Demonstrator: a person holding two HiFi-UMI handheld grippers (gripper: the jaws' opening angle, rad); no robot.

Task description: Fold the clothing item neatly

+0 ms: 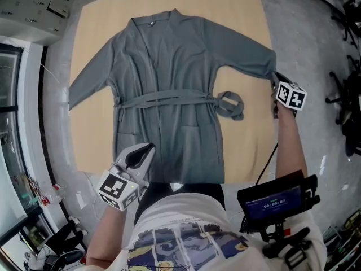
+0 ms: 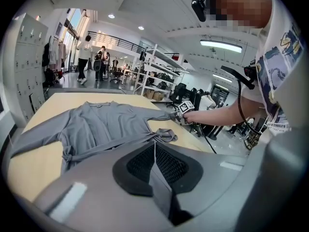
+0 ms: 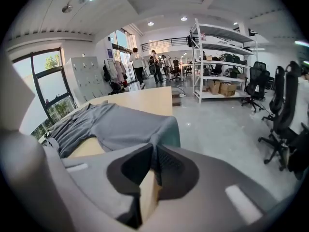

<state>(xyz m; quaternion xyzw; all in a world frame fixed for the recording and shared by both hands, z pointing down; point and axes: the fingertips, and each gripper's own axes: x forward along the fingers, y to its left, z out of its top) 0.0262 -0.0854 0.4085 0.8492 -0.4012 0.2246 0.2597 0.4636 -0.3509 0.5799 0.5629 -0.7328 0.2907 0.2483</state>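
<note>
A grey robe (image 1: 169, 66) lies spread flat, front up, on the tan table (image 1: 242, 16), its belt tied across the waist with a loose end (image 1: 230, 105) at the right. My right gripper (image 1: 274, 79) is at the table's right edge, shut on the cuff of the robe's right sleeve (image 1: 264, 65); in the right gripper view the sleeve (image 3: 125, 124) runs straight into the closed jaws of the right gripper (image 3: 153, 149). My left gripper (image 1: 148, 147) hovers over the robe's lower left part with its jaws shut. In the left gripper view the left gripper (image 2: 154, 144) shows no cloth clearly pinched.
Black office chairs (image 1: 347, 112) stand on the grey floor right of the table. Metal shelving (image 3: 227, 57) and lockers (image 3: 91, 76) line the room, and people (image 2: 84, 57) stand far off. A screen device (image 1: 276, 199) hangs at the person's waist.
</note>
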